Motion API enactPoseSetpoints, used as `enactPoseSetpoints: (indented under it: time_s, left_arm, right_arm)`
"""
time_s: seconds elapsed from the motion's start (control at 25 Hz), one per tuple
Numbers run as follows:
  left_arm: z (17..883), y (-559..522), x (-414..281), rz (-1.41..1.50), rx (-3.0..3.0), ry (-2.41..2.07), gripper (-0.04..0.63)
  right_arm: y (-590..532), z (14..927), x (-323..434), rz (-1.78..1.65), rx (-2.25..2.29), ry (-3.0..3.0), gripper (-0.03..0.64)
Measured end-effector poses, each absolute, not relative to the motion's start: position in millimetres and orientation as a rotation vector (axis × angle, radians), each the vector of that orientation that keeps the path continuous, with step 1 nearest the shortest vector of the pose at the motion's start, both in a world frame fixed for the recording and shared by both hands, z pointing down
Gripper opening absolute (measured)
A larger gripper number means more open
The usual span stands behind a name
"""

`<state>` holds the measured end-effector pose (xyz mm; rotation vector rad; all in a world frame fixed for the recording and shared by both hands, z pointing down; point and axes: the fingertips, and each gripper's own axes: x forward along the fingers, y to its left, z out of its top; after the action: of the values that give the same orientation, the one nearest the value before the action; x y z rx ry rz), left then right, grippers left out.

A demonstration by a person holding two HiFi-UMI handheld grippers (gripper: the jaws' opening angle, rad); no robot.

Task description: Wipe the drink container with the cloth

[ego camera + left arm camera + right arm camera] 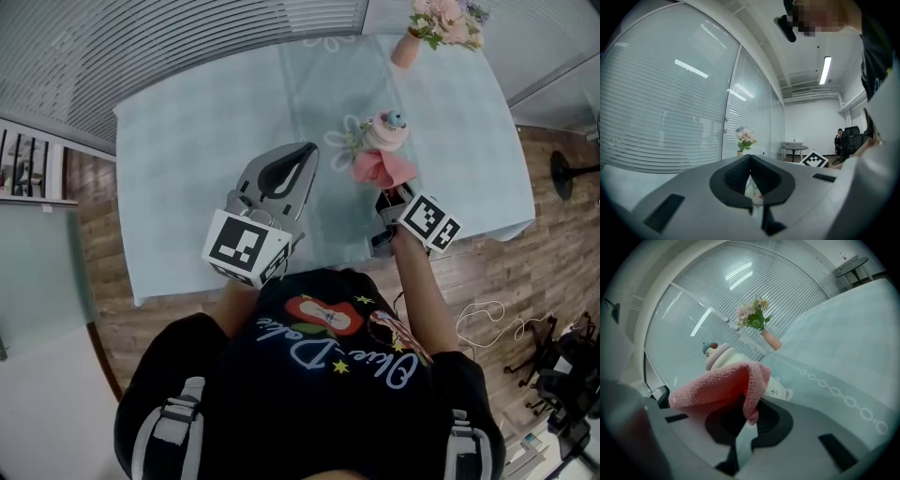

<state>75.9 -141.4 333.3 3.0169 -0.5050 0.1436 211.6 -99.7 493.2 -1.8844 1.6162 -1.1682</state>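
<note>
Black T-shirt [328,375] with a printed front fills the bottom of the head view, worn by the person who holds both tools out over a table covered by a pale teal tablecloth [206,141]. Straight ahead stands the drink container [386,131], upright, with a white body and a pink domed lid topped by a small blue knob. On the container's near side, the right gripper [384,192] is clenched on a pink terry cloth [382,169], which bunches up and drapes forward over the jaws toward the container's lower body. The cloth looks to be at or against that near wall, though firm contact cannot be confirmed. To the left of the container and well apart from it, the left gripper [305,155] hangs above the tablecloth with its jaws pressed together on nothing. Beyond the container, near the table's far edge, stands a vase of flowers [441,23]. Nothing steadies the container, so a hard sideways push could probably slide or tip it. Light strokes that run down and around the body, with the loose fold of cloth leading rather than the hard jaw tips, seem safest. Opening the idle left tool to brace the lid or far side would likely allow firmer wiping.
</note>
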Motion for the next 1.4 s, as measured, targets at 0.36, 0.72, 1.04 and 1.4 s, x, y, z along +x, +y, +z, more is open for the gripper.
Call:
enactPoseSetpoints:
  time_s: [0.36,0.72,1.04,1.4]
  left_arm:
    - [333.2,-143.4,69.8,0.13,3.007,-0.527,0.003]
    - [334.2,-141.5,59.0,0.124,2.998,-0.541,0.003]
    - [330.3,-134.2,54.3,0.119,3.008,-0.54,0.003]
    - [326.4,-116.3,66.8,0.128,3.037,-0.508,0.003]
  right_arm:
    - [-99.9,519.5,210.3,-1.287,-1.933,1.676,0.012]
    - [-102.7,530.8,202.1,-1.369,-1.958,1.781,0.012]
    - [-93.6,524.1,193.2,-1.329,-1.971,1.821,0.012]
    - [-64.3,477.2,199.0,-1.094,-2.001,1.946,0.012]
